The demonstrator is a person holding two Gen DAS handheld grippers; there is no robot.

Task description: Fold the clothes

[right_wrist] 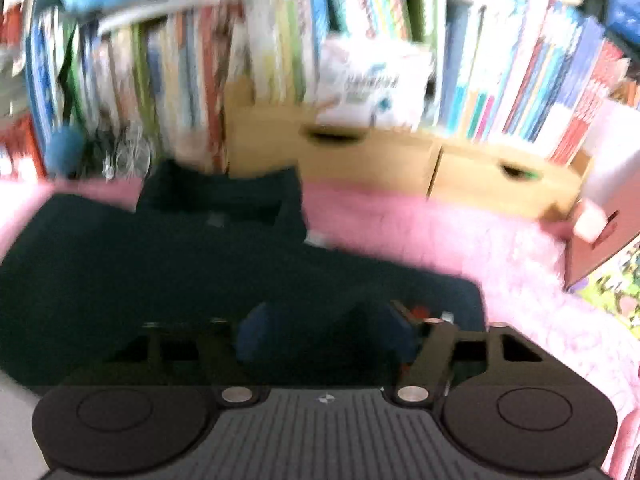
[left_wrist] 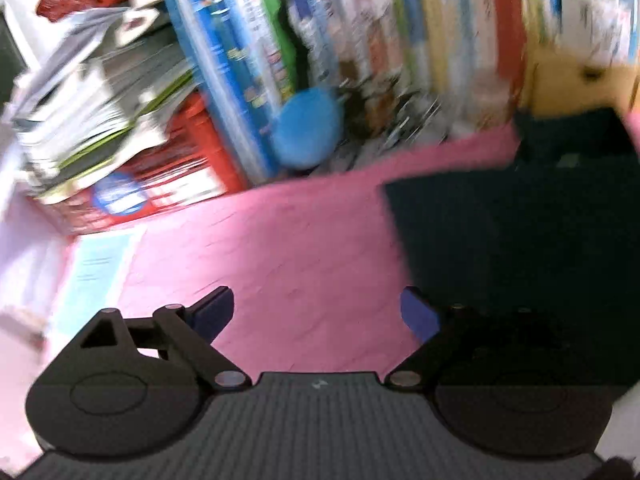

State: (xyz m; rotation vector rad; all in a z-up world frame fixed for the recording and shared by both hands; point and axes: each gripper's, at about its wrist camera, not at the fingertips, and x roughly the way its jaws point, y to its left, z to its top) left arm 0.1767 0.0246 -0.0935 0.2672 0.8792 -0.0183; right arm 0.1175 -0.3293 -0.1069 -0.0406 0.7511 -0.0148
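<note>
While above pink blanket [left_wrist: 304,232] | left tongs [left_wrist: 320,316] spread | right tongs [right_wrist: 324,336] spread over dark garment [right_wrist: 160,264]

Your dark garment [right_wrist: 168,264] lies spread flat on the pink surface, its collar end (a small pale label shows inside the neck) toward the bookshelf. From your left camera, it [left_wrist: 520,248] fills the right side, its edge straight.

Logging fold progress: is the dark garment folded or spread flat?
Partly folded, it seems: the dark garment lies on the pink cover with straight side edges. Blur hides the layers.
</note>
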